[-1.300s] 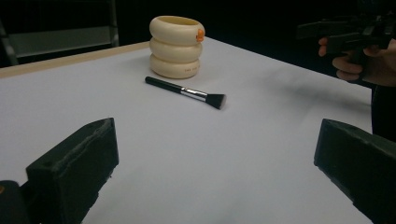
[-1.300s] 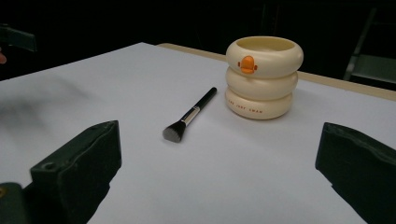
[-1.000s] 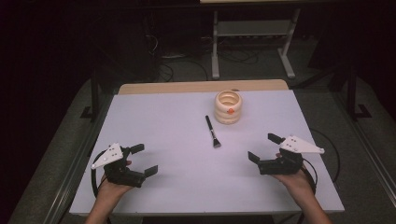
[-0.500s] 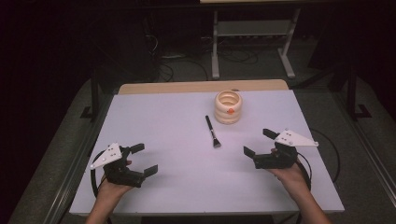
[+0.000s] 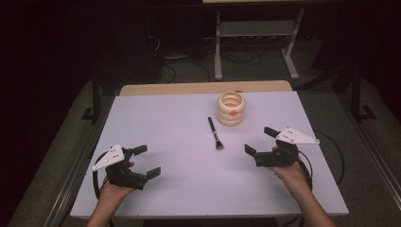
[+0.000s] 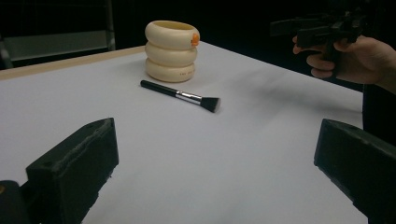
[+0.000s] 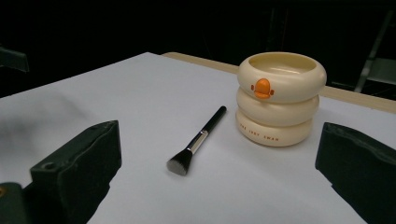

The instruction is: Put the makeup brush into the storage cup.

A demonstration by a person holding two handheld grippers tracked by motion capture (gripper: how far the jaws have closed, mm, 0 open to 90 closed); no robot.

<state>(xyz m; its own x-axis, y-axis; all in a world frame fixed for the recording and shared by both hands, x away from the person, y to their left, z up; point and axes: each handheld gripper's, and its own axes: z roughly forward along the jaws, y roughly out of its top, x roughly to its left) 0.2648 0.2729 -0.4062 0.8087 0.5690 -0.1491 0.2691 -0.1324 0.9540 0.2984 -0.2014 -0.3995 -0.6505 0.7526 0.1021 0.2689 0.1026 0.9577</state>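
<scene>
A black-handled makeup brush (image 5: 215, 133) (image 6: 183, 95) (image 7: 196, 141) lies flat near the table's middle, bristles toward me. Just behind it stands a cream ribbed cup (image 5: 231, 109) (image 6: 171, 50) (image 7: 279, 97) with an orange duck mark, upright and hollow. My right gripper (image 5: 261, 142) hovers open to the right of the brush, nothing between its jaws; it also appears far off in the left gripper view (image 6: 299, 27). My left gripper (image 5: 145, 161) rests open near the front left, well away from the brush, holding nothing.
The white table top (image 5: 175, 123) has a wooden strip along its far edge (image 5: 203, 88). Behind the table stands a metal-framed stand (image 5: 255, 38) on a dark floor. Cables loop off both grippers at the table's sides.
My right gripper has moved left and slightly forward, closer to the brush. The left gripper has stayed in place.
</scene>
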